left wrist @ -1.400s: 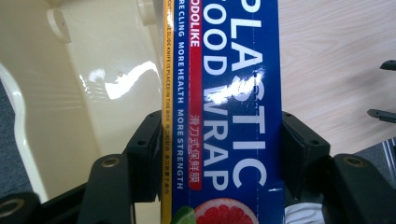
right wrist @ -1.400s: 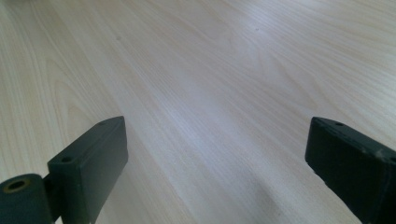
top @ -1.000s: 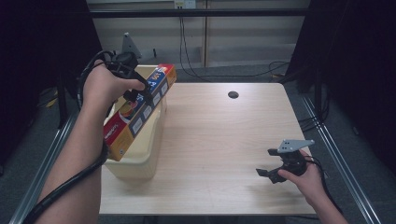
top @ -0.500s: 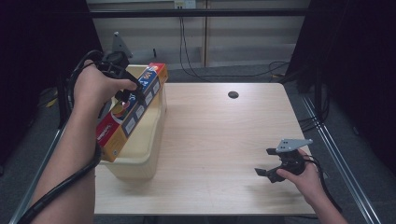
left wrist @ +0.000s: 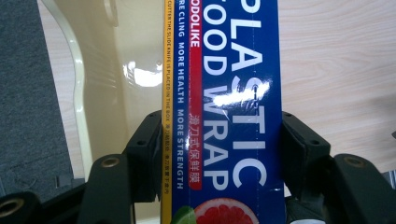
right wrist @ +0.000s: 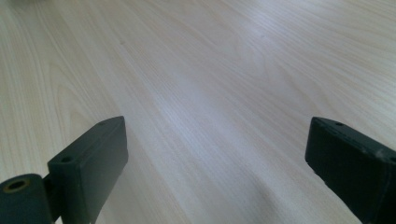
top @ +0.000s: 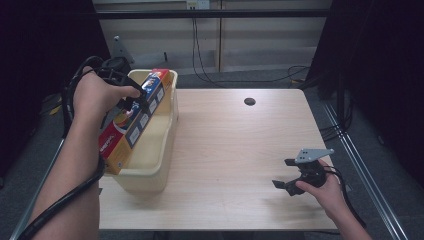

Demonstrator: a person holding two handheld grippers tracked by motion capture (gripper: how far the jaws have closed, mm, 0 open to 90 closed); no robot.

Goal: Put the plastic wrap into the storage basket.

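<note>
The left gripper (left wrist: pixel 210 154) has its fingers clamped across a plastic wrap box (top: pixel 131 122), tilted into the tub (top: pixel 167 145). It looks light, stiff, glossy; gripping mid-length seems sensible. The right gripper (top: pixel 289 175) fingers gape above bare tabletop (top: pixel 240 150).

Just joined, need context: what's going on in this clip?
A person works at a wooden table with a handheld gripper in each hand. The left gripper is shut on a long plastic wrap box, holding it tilted over a cream plastic bin at the table's left edge, its lower end down inside the bin. The right gripper sits open and idle, low over the table's near right part, holding nothing.
</note>
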